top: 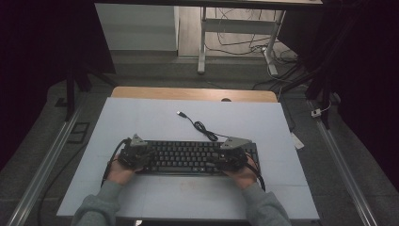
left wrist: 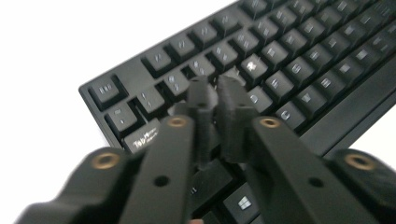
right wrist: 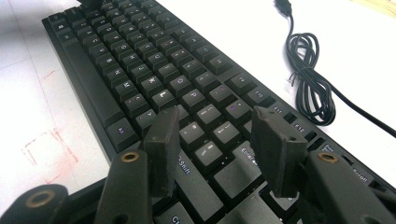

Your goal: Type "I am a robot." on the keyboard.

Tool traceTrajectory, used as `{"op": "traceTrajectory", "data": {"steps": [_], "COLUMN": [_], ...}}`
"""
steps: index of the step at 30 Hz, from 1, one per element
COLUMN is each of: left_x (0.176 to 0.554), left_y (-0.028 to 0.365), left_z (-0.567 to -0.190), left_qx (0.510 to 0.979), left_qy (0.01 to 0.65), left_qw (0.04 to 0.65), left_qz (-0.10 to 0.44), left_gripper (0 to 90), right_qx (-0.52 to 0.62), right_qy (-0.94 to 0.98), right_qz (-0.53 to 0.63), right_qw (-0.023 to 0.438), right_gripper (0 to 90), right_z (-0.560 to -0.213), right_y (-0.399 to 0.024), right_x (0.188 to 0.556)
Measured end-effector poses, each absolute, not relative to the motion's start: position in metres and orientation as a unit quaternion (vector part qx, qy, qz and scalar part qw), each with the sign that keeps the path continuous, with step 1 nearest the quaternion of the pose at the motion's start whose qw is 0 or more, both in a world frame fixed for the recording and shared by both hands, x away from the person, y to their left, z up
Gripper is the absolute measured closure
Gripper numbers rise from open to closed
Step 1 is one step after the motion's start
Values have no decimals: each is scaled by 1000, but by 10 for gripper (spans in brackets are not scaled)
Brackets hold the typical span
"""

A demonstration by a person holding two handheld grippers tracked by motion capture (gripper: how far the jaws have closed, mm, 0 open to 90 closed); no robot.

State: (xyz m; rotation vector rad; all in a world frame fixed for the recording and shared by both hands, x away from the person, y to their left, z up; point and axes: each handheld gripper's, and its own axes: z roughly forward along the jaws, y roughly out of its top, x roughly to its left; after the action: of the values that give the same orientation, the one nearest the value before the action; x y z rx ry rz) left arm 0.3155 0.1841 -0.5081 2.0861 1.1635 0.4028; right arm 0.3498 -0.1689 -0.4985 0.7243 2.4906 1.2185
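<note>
- High view: a black keyboard (top: 195, 157) lies on a pale blue mat (top: 155, 117) that covers a wooden table (top: 188, 93). The keyboard sits near the person's side of the mat, about in the middle from left to right.
- The left gripper (top: 136, 155) is over the left end of the keyboard, and the right gripper (top: 230, 157) is over the right end. A hand (top: 120, 172) holds the left one and another hand (top: 244, 175) holds the right one (both sleeves are grey).
- The keyboard's black cable (top: 202, 126) runs from its back edge across the mat, with a small bundle in it, and ends in a plug (top: 180, 114) lying loose on the mat.
- Left gripper view: the two black jaws are pressed almost together, with just a thin slit between them and nothing in it. Their tips are over the keys at the keyboard's (left wrist: 280, 70) left end, close to the Tab key (left wrist: 140, 135). Whether they touch a key cannot be told (the picture is blurry).
- Right gripper view: the jaws stand wide apart and hold nothing. They hang above the keys near Enter (right wrist: 243, 163) and Shift (right wrist: 187, 168). The coiled cable (right wrist: 308, 79) lies on the mat beyond the keyboard (right wrist: 140, 70).
</note>
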Motion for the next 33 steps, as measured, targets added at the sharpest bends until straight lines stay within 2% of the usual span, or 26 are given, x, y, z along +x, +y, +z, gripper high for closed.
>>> {"op": "traceTrajectory", "data": {"steps": [2, 8, 10, 19, 33], "left_x": [314, 312, 312, 309, 308], "left_y": [186, 189, 189, 187, 184], "left_z": [-504, -497, -495, -490, -489], "left_qx": [796, 786, 787, 790, 796], "left_qy": [453, 457, 455, 440, 434], "left_qw": [366, 388, 390, 402, 400], "left_qz": [161, 152, 150, 144, 138], "left_gripper": [646, 406, 369, 310, 288], "right_qx": [251, 249, 249, 249, 248], "right_qy": [861, 862, 862, 862, 862], "right_qz": [421, 420, 419, 419, 422], "right_qw": [136, 136, 137, 137, 135], "right_gripper": [524, 524, 524, 523, 523], "right_z": [-499, -499, -499, -499, -499], "right_y": [-169, -168, -169, -168, -168], "right_x": [350, 350, 350, 350, 349]}}
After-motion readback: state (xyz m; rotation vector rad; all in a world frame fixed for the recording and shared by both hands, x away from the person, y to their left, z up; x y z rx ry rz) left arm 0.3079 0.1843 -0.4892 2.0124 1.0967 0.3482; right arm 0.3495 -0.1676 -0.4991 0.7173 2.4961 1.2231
